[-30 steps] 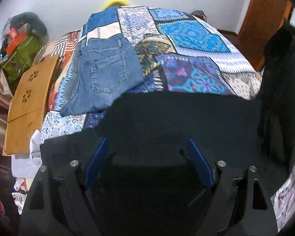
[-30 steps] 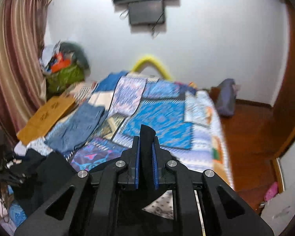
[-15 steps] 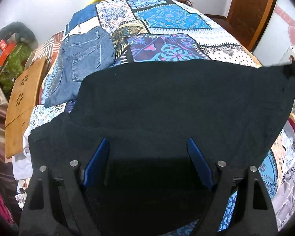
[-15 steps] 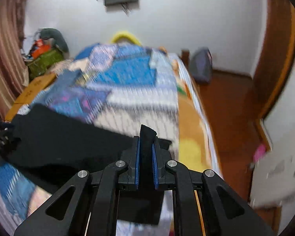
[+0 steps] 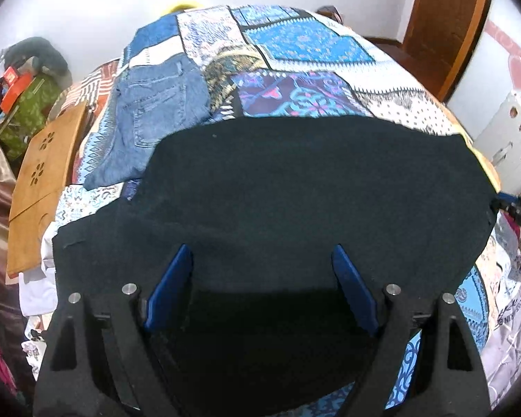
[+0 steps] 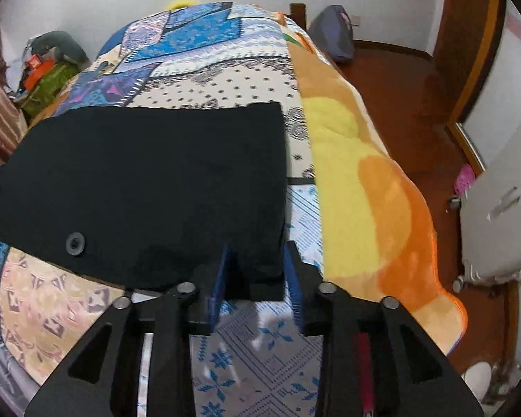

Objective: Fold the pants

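The black pants [image 5: 295,191] lie spread flat across the near part of the patchwork bed [image 5: 305,41]; they also show in the right wrist view [image 6: 149,180], with a round button near the waist edge. My left gripper [image 5: 260,260] is open, its blue pads over the near edge of the pants. My right gripper [image 6: 257,260] is open, its jaws apart on either side of the pants' near right corner. The right gripper's tip also shows at the right edge of the left wrist view [image 5: 514,205].
Folded blue jeans [image 5: 156,111] lie on the bed's far left. A wooden board [image 5: 41,180] leans at the bed's left side, with a pile of clutter [image 5: 24,93] behind it. An orange-yellow blanket [image 6: 364,187] covers the bed's right edge. A white appliance [image 6: 500,215] stands on the floor at right.
The pants went from hanging held up to lying flat on the bed. My right gripper, shut on the fabric before, has opened and let go. The left gripper stayed open.
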A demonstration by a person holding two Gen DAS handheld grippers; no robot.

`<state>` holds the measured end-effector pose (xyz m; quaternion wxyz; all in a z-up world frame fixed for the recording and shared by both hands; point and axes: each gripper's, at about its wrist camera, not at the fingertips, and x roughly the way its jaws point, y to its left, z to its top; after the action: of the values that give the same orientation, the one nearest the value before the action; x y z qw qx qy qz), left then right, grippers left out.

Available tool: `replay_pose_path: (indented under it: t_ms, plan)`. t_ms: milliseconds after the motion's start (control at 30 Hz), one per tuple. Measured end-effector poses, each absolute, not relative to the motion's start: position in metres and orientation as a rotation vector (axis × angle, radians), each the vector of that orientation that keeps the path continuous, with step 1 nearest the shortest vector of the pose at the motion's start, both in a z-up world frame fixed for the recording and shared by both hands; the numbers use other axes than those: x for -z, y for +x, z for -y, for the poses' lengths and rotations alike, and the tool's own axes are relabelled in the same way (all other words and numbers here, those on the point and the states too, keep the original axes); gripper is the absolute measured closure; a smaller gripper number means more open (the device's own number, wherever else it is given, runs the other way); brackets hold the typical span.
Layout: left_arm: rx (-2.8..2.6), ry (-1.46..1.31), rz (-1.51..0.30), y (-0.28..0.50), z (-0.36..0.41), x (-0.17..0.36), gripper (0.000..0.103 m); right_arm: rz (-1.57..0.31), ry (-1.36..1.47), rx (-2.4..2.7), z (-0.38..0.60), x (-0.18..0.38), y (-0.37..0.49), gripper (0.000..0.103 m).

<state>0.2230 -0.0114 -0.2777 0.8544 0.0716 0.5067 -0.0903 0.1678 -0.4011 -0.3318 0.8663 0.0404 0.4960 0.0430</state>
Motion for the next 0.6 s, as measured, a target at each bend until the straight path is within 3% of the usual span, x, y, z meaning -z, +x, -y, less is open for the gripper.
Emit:
replay_pose_path:
  t_ms: [333,600]
  plan:
    - [0.065,0.041,-0.956,0.226,-0.077,0.233,0.018,-1.007,-0.069,-0.02,0.393,0.275,0.181,0.065]
    - [-0.101,-0.053,-0.992,0.247,-0.178,0.247,0.018,-0.853,-0.079,-0.318,0.292,0.203,0.231,0.061]
